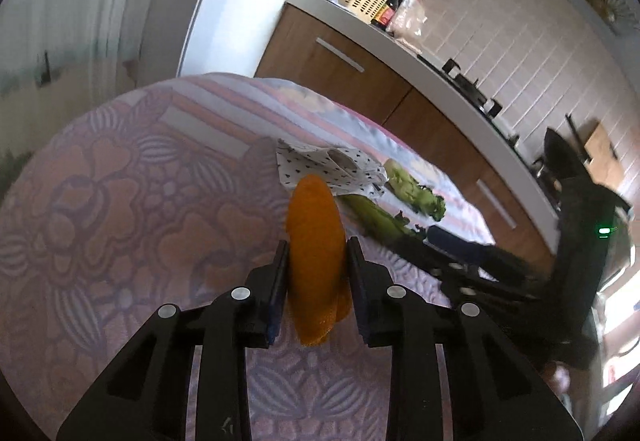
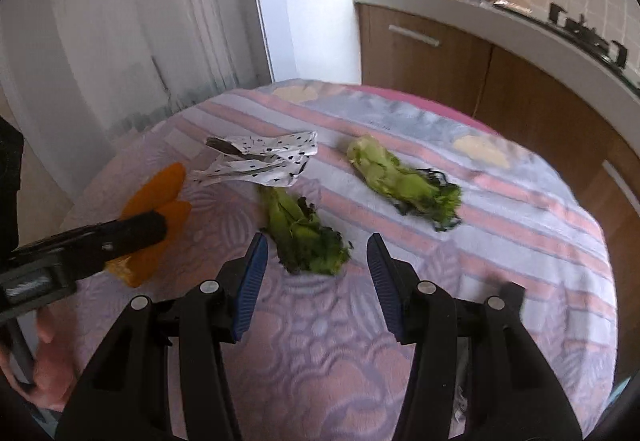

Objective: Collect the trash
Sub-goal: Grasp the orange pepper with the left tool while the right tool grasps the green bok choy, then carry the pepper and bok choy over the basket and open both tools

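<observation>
**Orange peel clamped, greens lying loose**

Left wrist view: the left gripper [image 1: 316, 261] is pinching a curved orange peel strip [image 1: 314, 225] at lower centre above the pink-and-lilac flowered tablecloth [image 1: 120, 209]. A crumpled white black-dotted paper wrapper [image 1: 332, 169] is lying just beyond it.

Right wrist view: the right gripper [image 2: 316, 261] is standing with jaws apart, flanking the near wilted green lettuce bunch [image 2: 304, 233] without touching. A second lettuce bunch [image 2: 400, 181] is lying right of centre.
</observation>
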Motion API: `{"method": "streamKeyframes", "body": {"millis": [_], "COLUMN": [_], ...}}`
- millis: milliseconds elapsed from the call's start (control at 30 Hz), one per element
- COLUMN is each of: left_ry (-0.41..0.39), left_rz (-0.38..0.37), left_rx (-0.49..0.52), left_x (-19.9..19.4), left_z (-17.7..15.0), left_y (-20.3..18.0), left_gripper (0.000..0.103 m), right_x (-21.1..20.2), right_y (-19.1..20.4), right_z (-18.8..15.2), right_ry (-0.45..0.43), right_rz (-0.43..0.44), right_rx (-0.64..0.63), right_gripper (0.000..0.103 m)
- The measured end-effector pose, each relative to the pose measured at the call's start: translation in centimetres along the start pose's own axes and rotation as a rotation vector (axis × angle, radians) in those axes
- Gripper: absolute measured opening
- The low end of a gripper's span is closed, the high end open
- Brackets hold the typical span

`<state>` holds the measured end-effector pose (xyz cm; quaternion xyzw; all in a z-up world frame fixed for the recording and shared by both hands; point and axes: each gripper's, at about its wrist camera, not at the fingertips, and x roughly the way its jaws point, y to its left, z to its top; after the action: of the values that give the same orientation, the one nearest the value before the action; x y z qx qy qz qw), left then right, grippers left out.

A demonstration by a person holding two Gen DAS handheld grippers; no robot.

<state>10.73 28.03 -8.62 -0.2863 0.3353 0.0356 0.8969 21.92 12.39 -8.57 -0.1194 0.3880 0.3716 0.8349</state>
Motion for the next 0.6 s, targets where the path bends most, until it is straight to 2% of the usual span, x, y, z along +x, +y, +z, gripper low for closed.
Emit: {"method": "streamKeyframes", "body": {"millis": [67,200,233,267,300,333,400,500,600], "left_ry": [-0.003,-0.003,-0.004,-0.006,-0.008,-0.009,-0.013,-0.015,-0.018], "left_rz": [0.006,0.023,0.024,0.024,0.023,0.022,0.025,0.027,0.024], "left_rx": [0.003,0.028,0.031,0.033,0.033,0.032,0.032,0.044,0.077], "left_x": [0.0,0.2,0.2,0.2,0.1,0.0,-0.1,0.1,0.0], "left_z": [-0.1,-0.1,-0.1,-0.1,-0.1,-0.1,-0.2,-0.2,-0.4], "left_y": [-0.2,-0.9,-0.9,-1.0,-0.8,-0.8,-0.7,-1.0,-1.7], "left_gripper": [0.027,0.027,0.027,0.027,0.027,0.027,0.027,0.027,0.027], "right_x": [1.3,1.8,1.8,1.8,1.5,1.2,0.5,-0.8,-3.0], "right_y": [0.1,1.4,1.5,1.7,2.0,2.3,2.4,2.3,2.3], "right_z": [0.3,0.9,0.9,0.9,0.7,0.4,-0.2,-1.1,-2.5], "right_ry": [0.041,0.044,0.043,0.040,0.033,0.028,0.019,0.017,-0.006], "right_rz": [0.011,-0.021,-0.033,-0.043,-0.027,-0.028,-0.040,0.000,-0.023], "right_rx": [-0.005,-0.063,-0.073,-0.085,-0.100,-0.109,-0.122,-0.094,-0.092], "right_gripper": [0.048,0.048,0.043,0.028,0.021,0.019,0.018,0.017,0.017]}}
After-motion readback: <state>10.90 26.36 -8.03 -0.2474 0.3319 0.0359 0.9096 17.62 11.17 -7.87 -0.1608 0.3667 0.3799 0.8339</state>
